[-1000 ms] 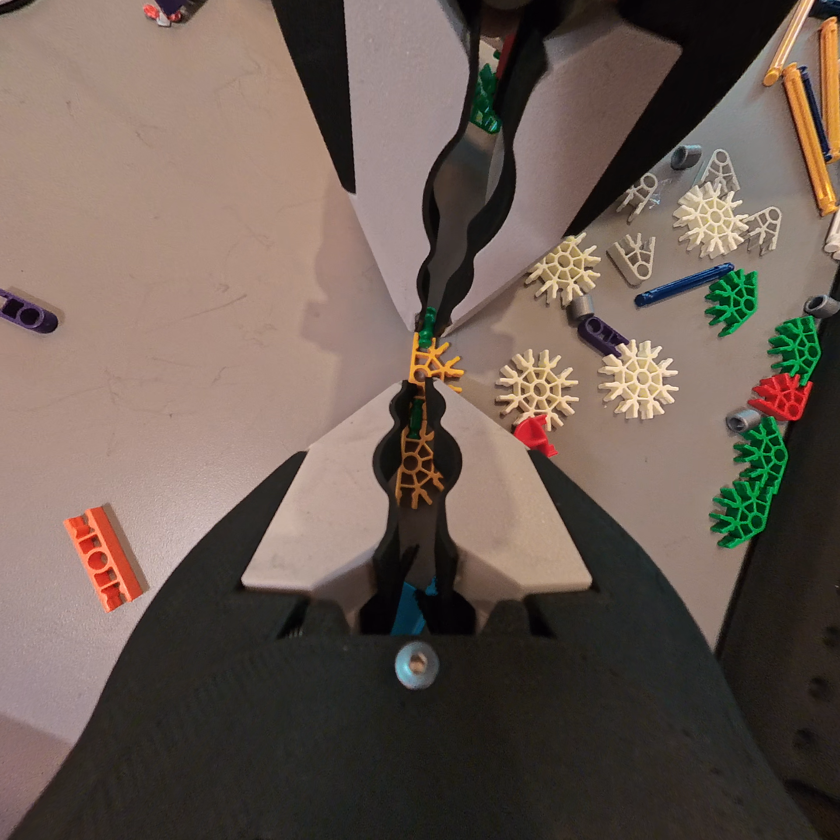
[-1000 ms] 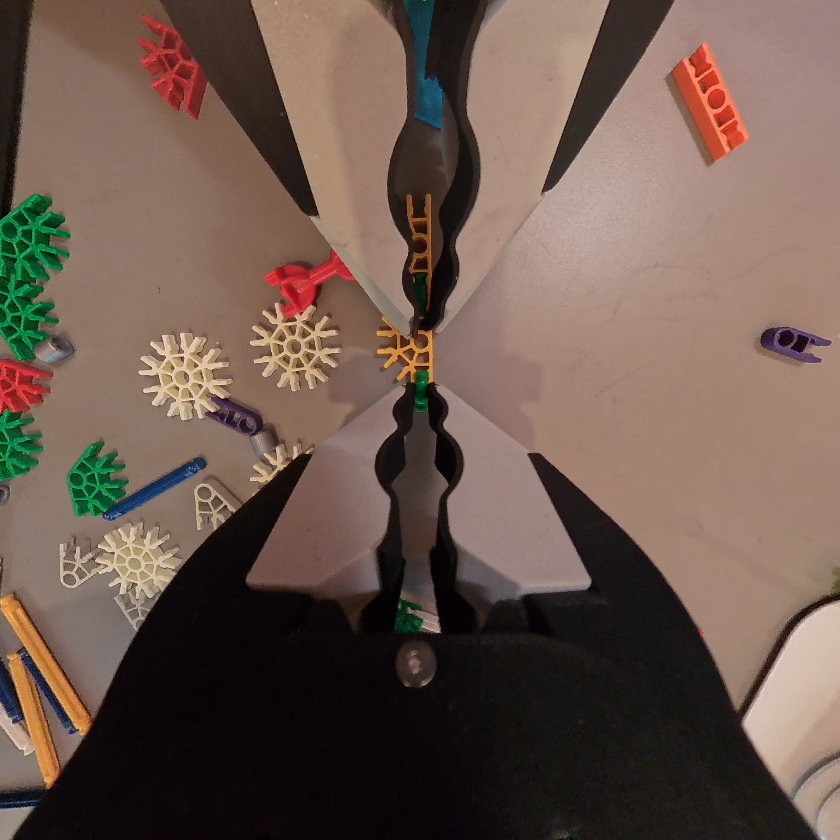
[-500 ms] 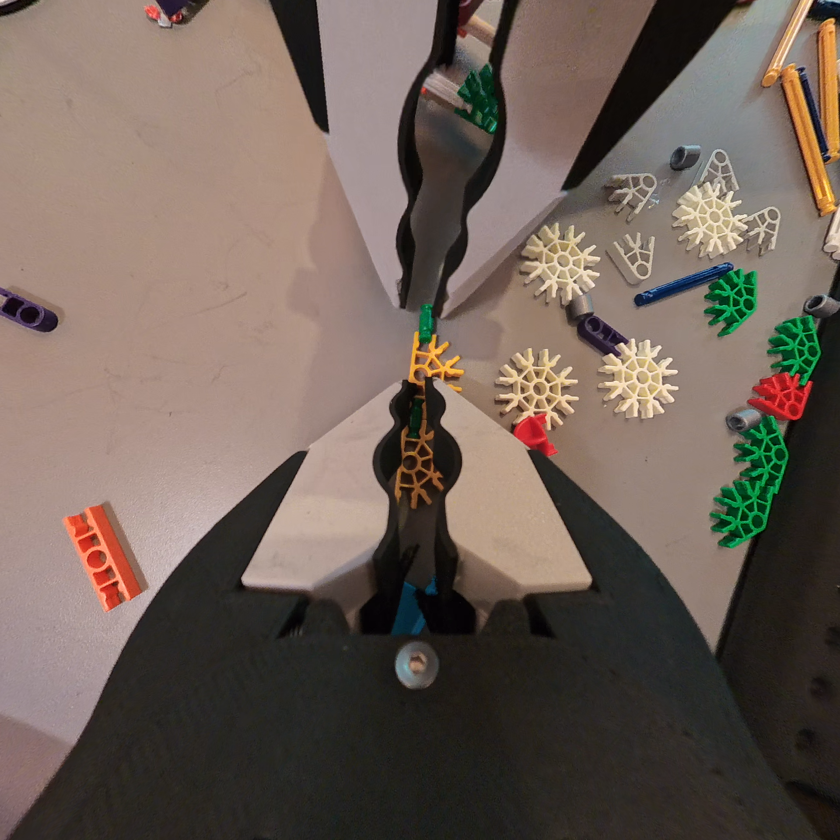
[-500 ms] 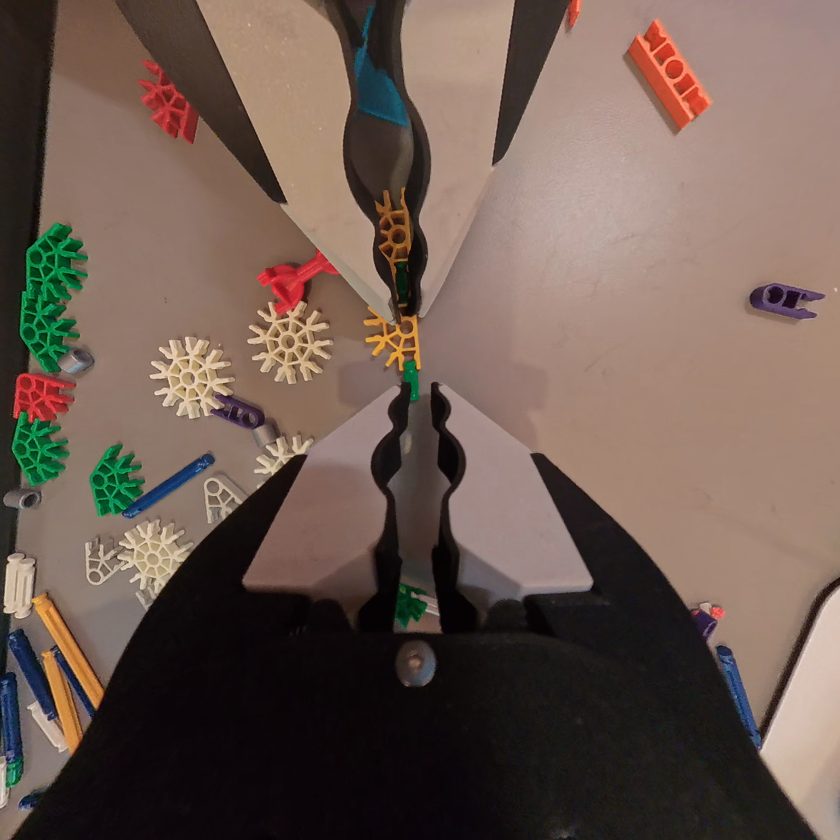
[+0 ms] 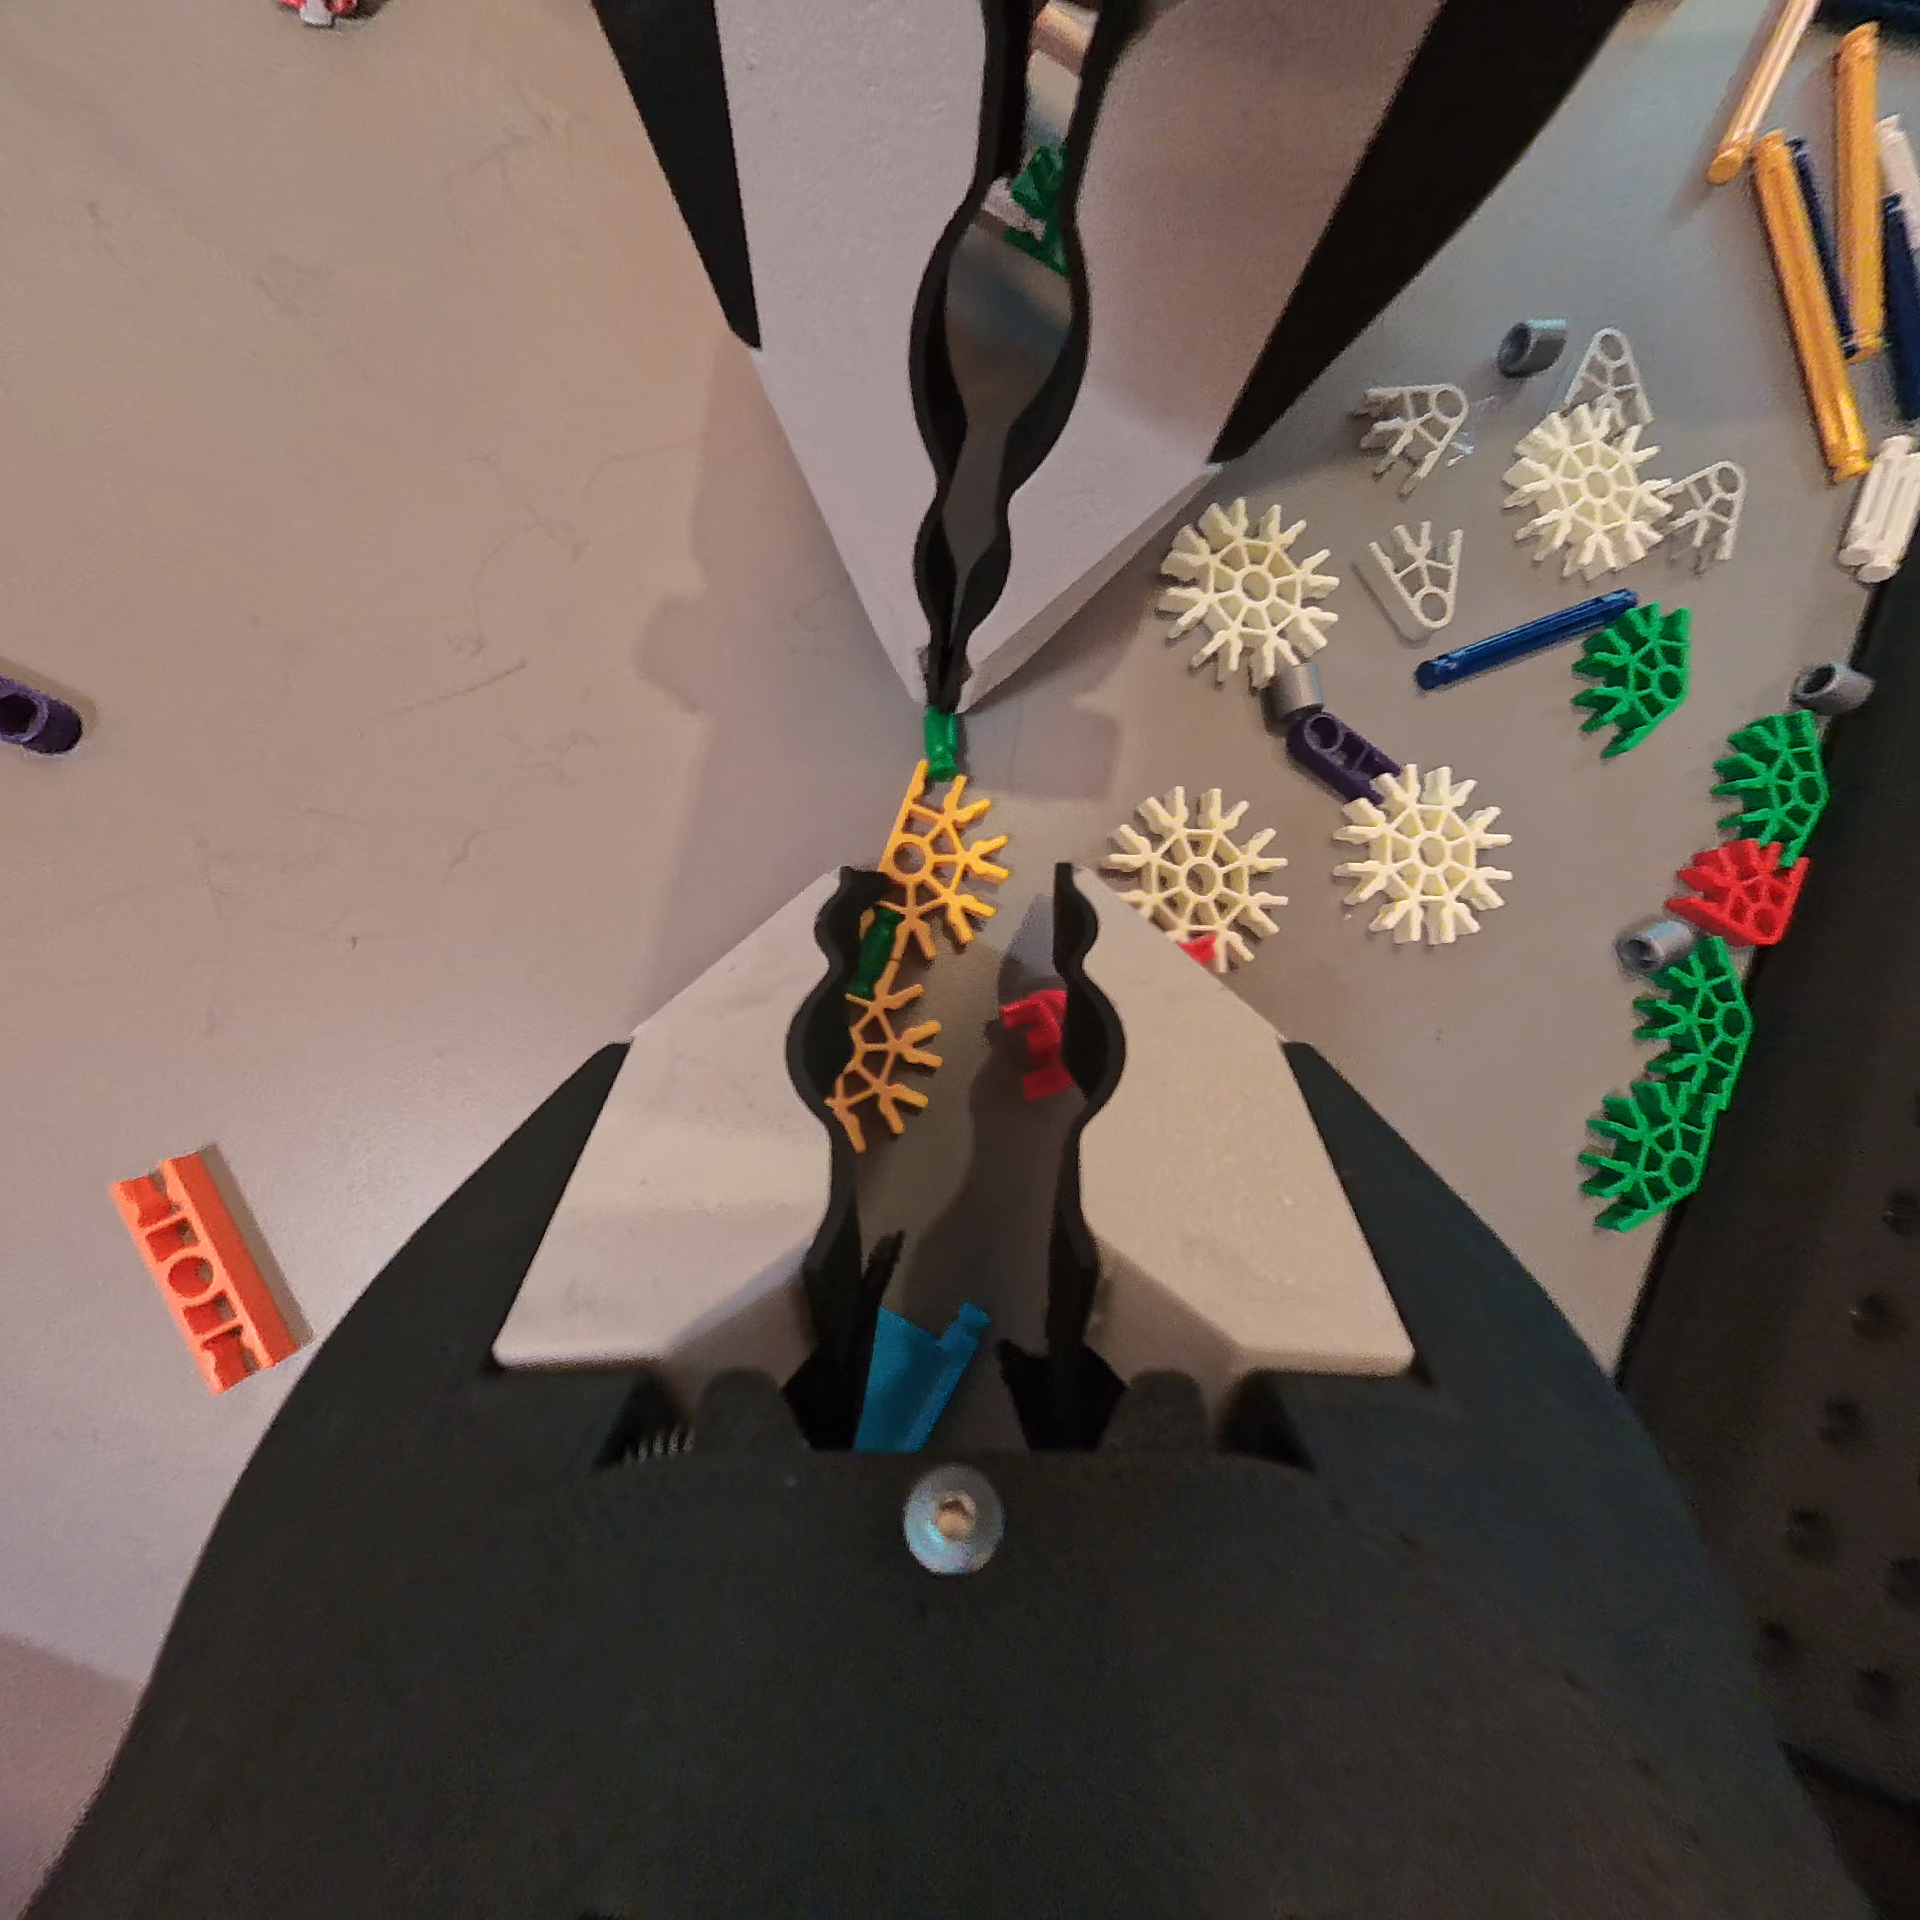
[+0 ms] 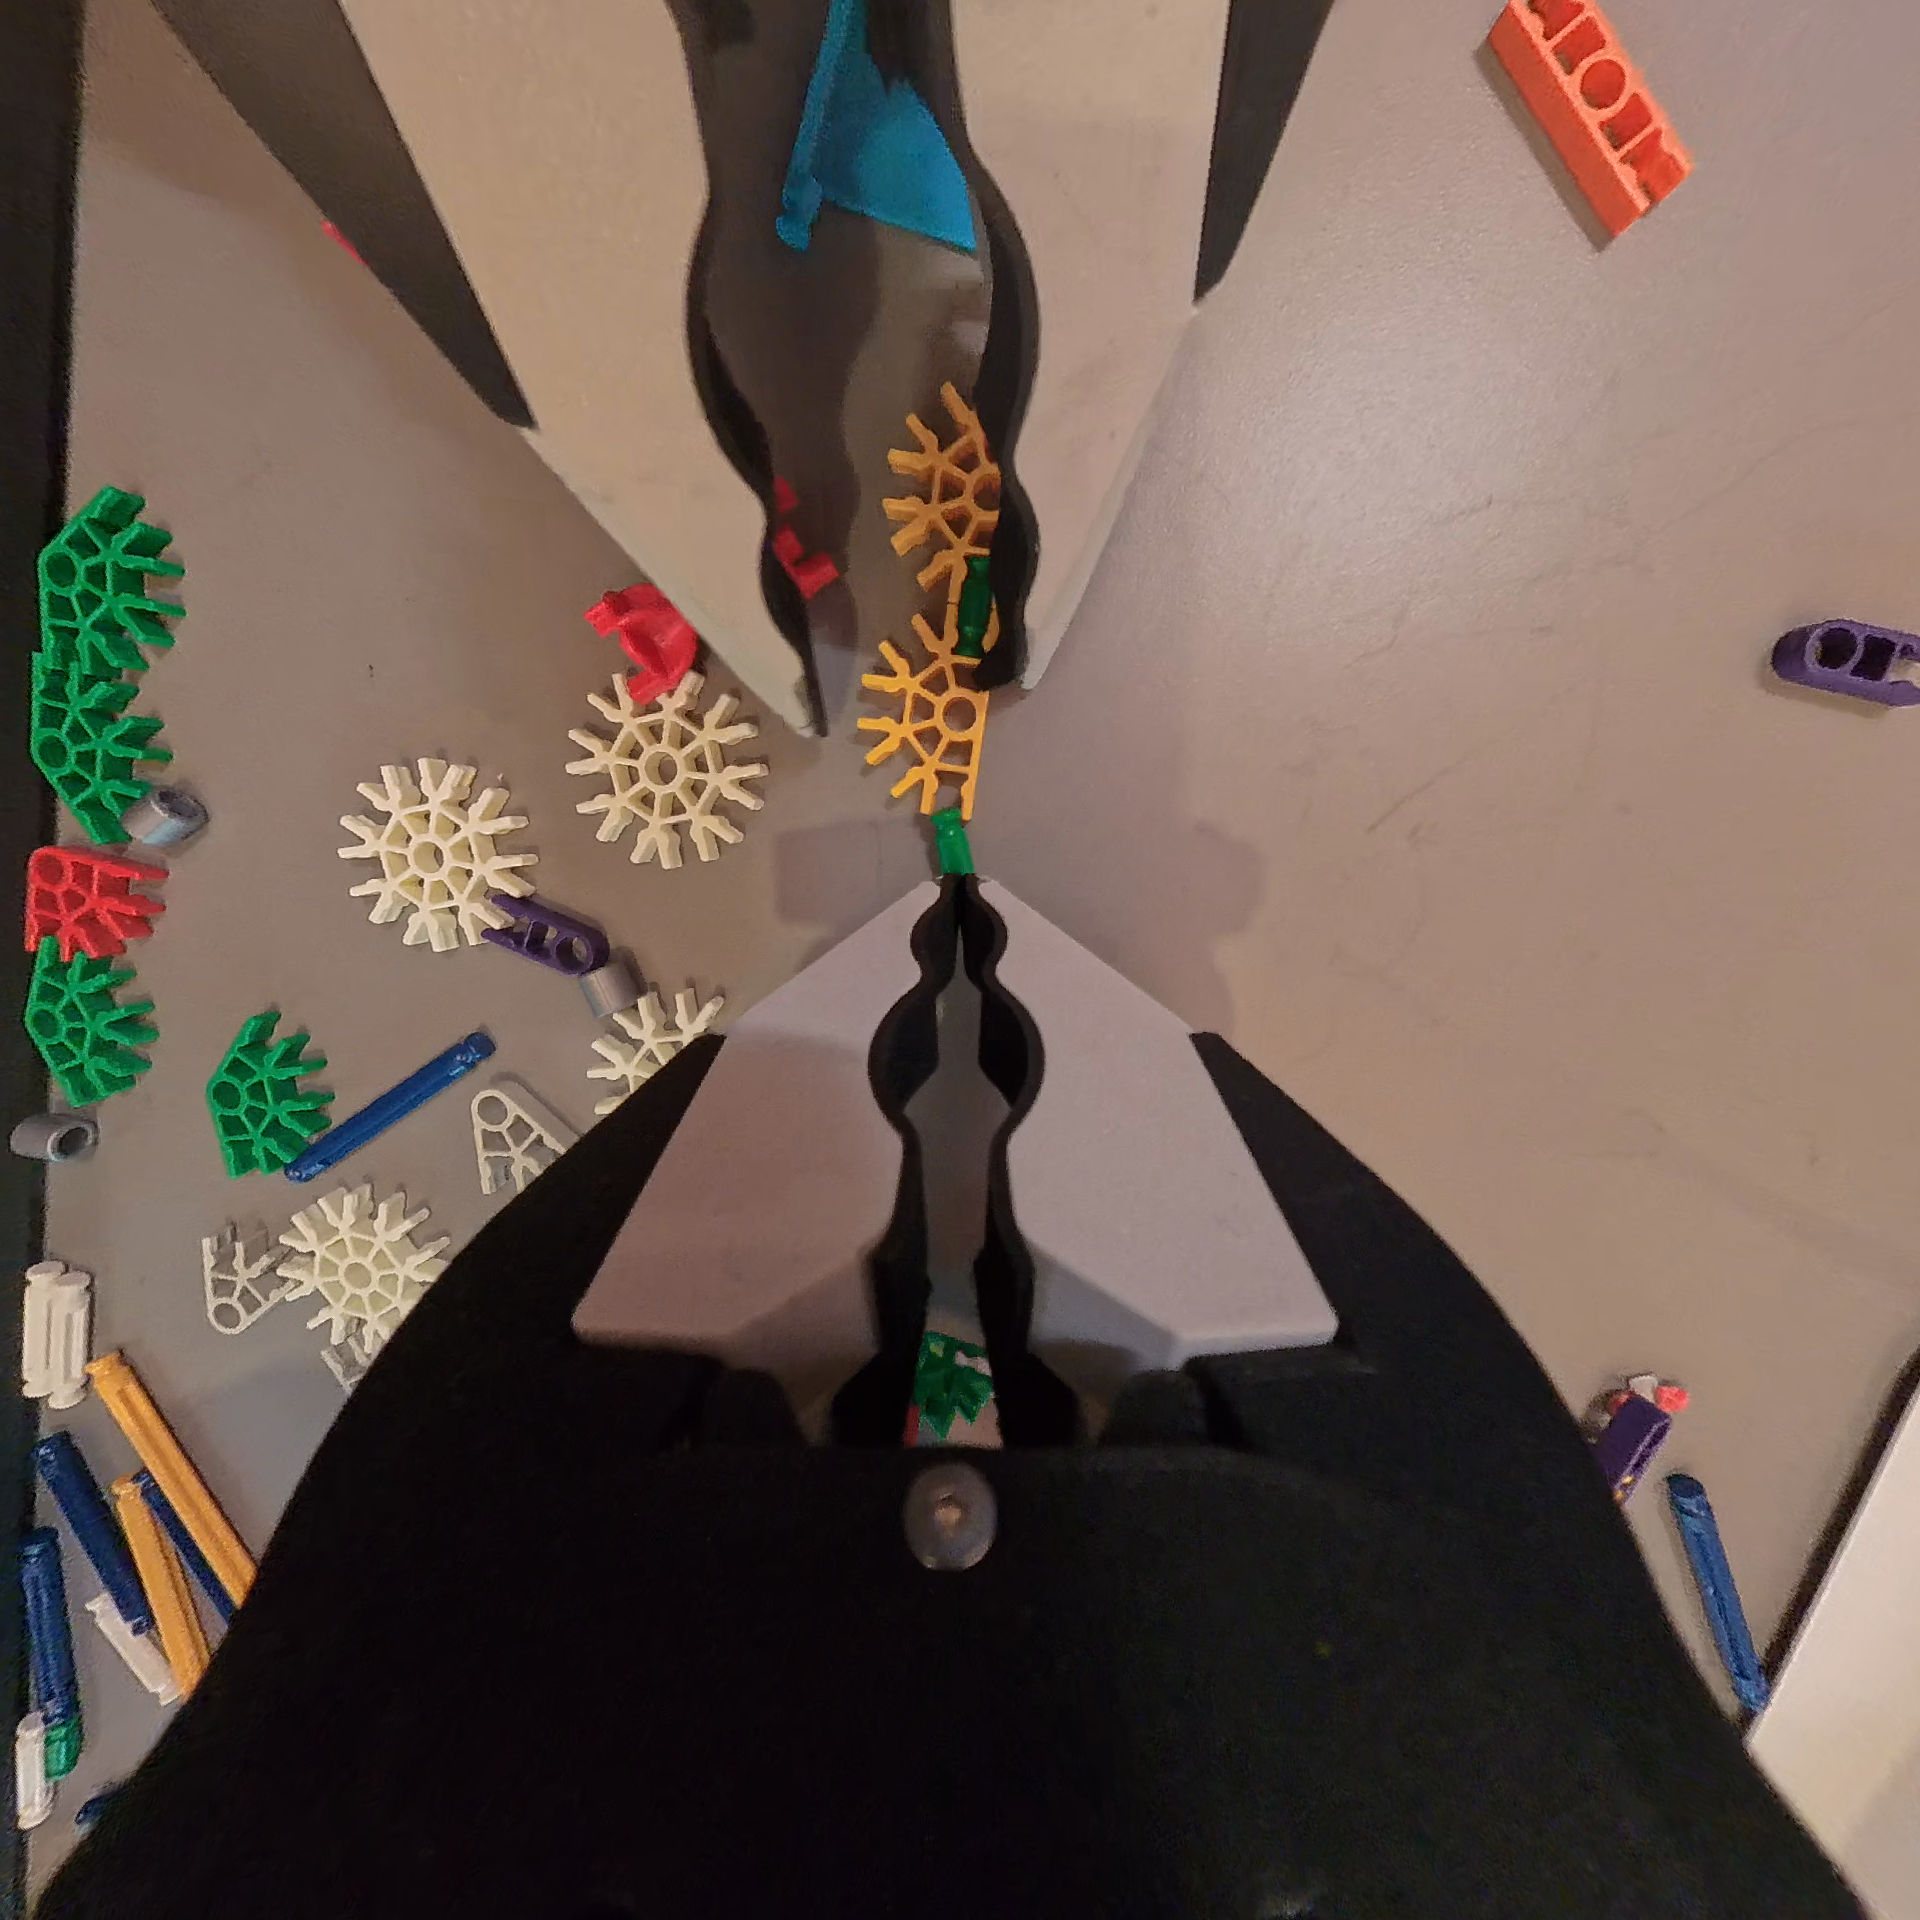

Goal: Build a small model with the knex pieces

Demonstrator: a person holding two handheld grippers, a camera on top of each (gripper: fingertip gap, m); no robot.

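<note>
The grey bench [image 5: 364, 520] fills both views, with loose white snowflake connectors [image 5: 1421, 854] and green fan connectors [image 6: 99, 592] scattered at its side. At frame centre hangs a short chain: two yellow connectors [image 5: 940, 857] joined by a green rod [image 5: 876, 951], with a second green rod [image 6: 949, 842] at the end. The left gripper [image 5: 951, 904] has its fingers spread apart, the chain leaning against its left finger. The right gripper [image 6: 956, 883] pinches the end rod with fingers closed.
</note>
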